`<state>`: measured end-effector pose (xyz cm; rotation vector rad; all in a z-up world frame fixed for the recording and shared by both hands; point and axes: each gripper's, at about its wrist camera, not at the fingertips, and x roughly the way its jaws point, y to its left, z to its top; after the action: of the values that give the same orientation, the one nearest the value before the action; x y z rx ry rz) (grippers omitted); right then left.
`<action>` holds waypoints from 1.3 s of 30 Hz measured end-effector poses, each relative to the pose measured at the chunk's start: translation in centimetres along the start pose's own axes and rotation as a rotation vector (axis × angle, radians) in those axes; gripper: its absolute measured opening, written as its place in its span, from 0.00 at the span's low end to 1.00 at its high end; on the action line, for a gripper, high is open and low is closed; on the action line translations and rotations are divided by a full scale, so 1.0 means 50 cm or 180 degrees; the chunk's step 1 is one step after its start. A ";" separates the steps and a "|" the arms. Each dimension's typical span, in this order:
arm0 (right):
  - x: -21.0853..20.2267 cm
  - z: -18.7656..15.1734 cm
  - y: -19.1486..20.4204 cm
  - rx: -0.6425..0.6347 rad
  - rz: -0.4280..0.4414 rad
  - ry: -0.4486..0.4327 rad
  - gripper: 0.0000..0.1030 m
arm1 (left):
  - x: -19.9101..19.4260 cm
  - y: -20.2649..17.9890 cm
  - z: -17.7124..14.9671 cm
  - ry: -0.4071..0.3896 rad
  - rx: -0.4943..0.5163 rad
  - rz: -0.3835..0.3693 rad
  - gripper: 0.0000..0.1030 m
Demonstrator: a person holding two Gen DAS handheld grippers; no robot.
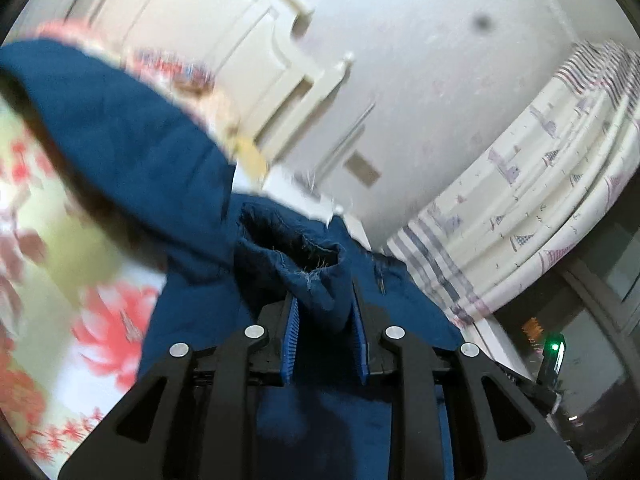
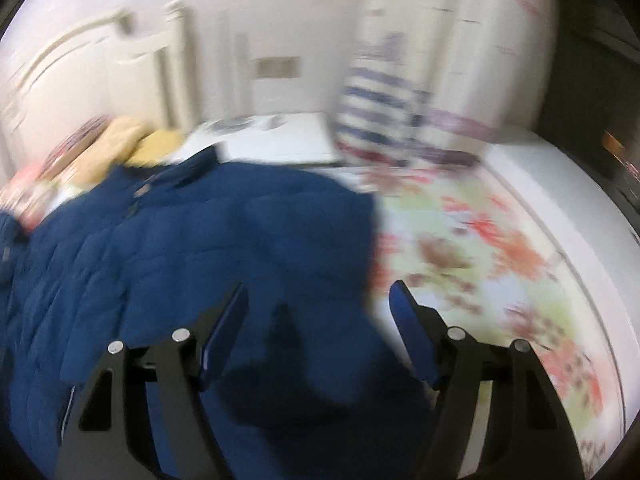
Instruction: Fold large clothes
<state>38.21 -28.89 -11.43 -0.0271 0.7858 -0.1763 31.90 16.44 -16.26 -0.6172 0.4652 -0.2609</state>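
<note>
Left gripper (image 1: 325, 320): fingers clenched on a cuff of the navy quilted jacket (image 2: 192, 240). Right gripper (image 2: 318, 304): fingers released, spread above the jacket's edge. Jacket lay on the floral bedsheet (image 2: 500, 248), below the cream headboard (image 1: 208, 40).

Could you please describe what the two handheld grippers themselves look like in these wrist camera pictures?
Both look alike. The left gripper has matte black angular plastic fingers with elongated cut-out slots, round silver pivot pins at the joints, and ribbed bright blue pads on the inner faces. The right gripper shows the same black linkage, silver pins and blue pads. No cables, markings, sleeves or hands are visible.
</note>
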 end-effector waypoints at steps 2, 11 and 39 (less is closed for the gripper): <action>0.040 -0.017 0.022 -0.0155 -0.0033 0.0219 0.69 | -0.002 -0.021 -0.001 -0.0016 0.0144 0.0040 0.25; 0.082 -0.026 -0.053 0.0179 0.0100 0.0458 0.68 | 0.091 -0.019 -0.032 0.0910 0.0182 0.0221 0.32; 0.048 -0.065 -0.163 0.0457 -0.0247 0.0343 0.70 | 0.104 0.017 -0.048 0.0959 -0.0011 0.0025 0.67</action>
<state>36.38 -37.20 -14.68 0.0884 0.8783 -0.3095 35.32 13.98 -20.26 -0.5815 0.7578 -0.3478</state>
